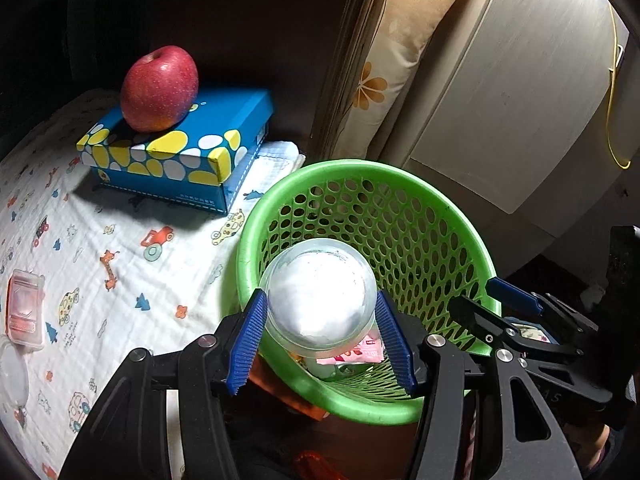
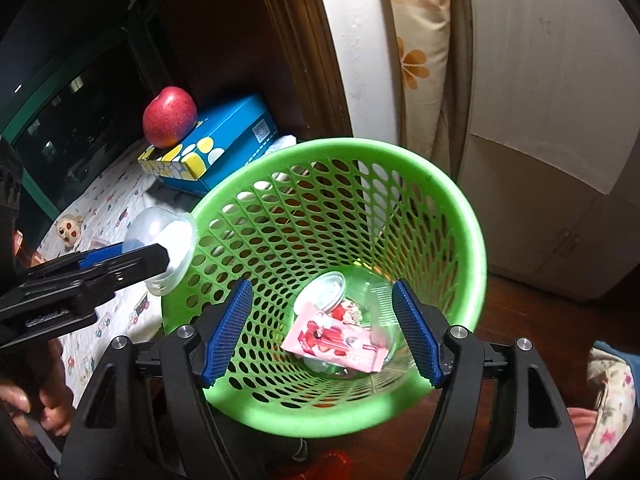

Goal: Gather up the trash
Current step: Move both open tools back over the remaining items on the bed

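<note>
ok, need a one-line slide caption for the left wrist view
Left gripper holds a clear plastic cup over the green basket, with the apple on the blue box behind.

Print on blue box point(image 2: 224, 148) seems unreadable.

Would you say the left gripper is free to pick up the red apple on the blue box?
Probably not yet: the left gripper is shut on a clear plastic cup, though nothing blocks the red apple.
</note>
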`<state>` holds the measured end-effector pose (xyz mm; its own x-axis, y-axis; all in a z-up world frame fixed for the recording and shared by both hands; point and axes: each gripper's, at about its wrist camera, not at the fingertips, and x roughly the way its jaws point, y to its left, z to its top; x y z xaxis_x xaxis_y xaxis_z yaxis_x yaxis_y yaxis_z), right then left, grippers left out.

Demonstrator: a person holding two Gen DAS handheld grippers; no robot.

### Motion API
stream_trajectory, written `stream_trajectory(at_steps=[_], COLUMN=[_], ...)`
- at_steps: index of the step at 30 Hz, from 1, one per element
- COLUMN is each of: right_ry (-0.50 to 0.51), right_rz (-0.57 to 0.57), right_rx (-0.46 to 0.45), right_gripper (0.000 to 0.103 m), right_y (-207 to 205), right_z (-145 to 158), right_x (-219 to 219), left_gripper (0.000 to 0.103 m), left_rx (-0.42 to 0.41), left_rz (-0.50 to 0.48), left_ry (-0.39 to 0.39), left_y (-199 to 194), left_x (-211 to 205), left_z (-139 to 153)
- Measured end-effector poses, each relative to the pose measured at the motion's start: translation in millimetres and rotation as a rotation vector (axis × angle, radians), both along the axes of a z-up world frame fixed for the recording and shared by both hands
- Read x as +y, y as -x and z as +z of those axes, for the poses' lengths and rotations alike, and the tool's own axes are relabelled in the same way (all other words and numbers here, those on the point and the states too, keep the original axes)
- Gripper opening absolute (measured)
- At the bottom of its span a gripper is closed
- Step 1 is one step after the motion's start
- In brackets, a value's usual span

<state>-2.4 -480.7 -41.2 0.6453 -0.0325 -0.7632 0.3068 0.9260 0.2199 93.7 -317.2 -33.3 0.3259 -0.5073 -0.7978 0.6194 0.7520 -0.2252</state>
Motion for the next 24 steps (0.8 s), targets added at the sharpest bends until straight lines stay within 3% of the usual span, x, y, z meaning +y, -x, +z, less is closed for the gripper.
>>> stream_trajectory(at_steps=[12, 24], right_ry=[-0.018, -0.044], right_rz=[-0.023, 0.049], right_rx=[-0.026, -0.055], right_gripper=[0.075, 0.08], right_y=[24, 16], right_z=[5, 10], right_x=[-6, 24], left_gripper=[0.062, 0.073], left_rx=[0.018, -0.039], left_rz=[-0.022, 0.128], left_ry=[0.001, -0.028], left_y=[4, 3], left_x=[-13, 61], left_z=[-9, -2])
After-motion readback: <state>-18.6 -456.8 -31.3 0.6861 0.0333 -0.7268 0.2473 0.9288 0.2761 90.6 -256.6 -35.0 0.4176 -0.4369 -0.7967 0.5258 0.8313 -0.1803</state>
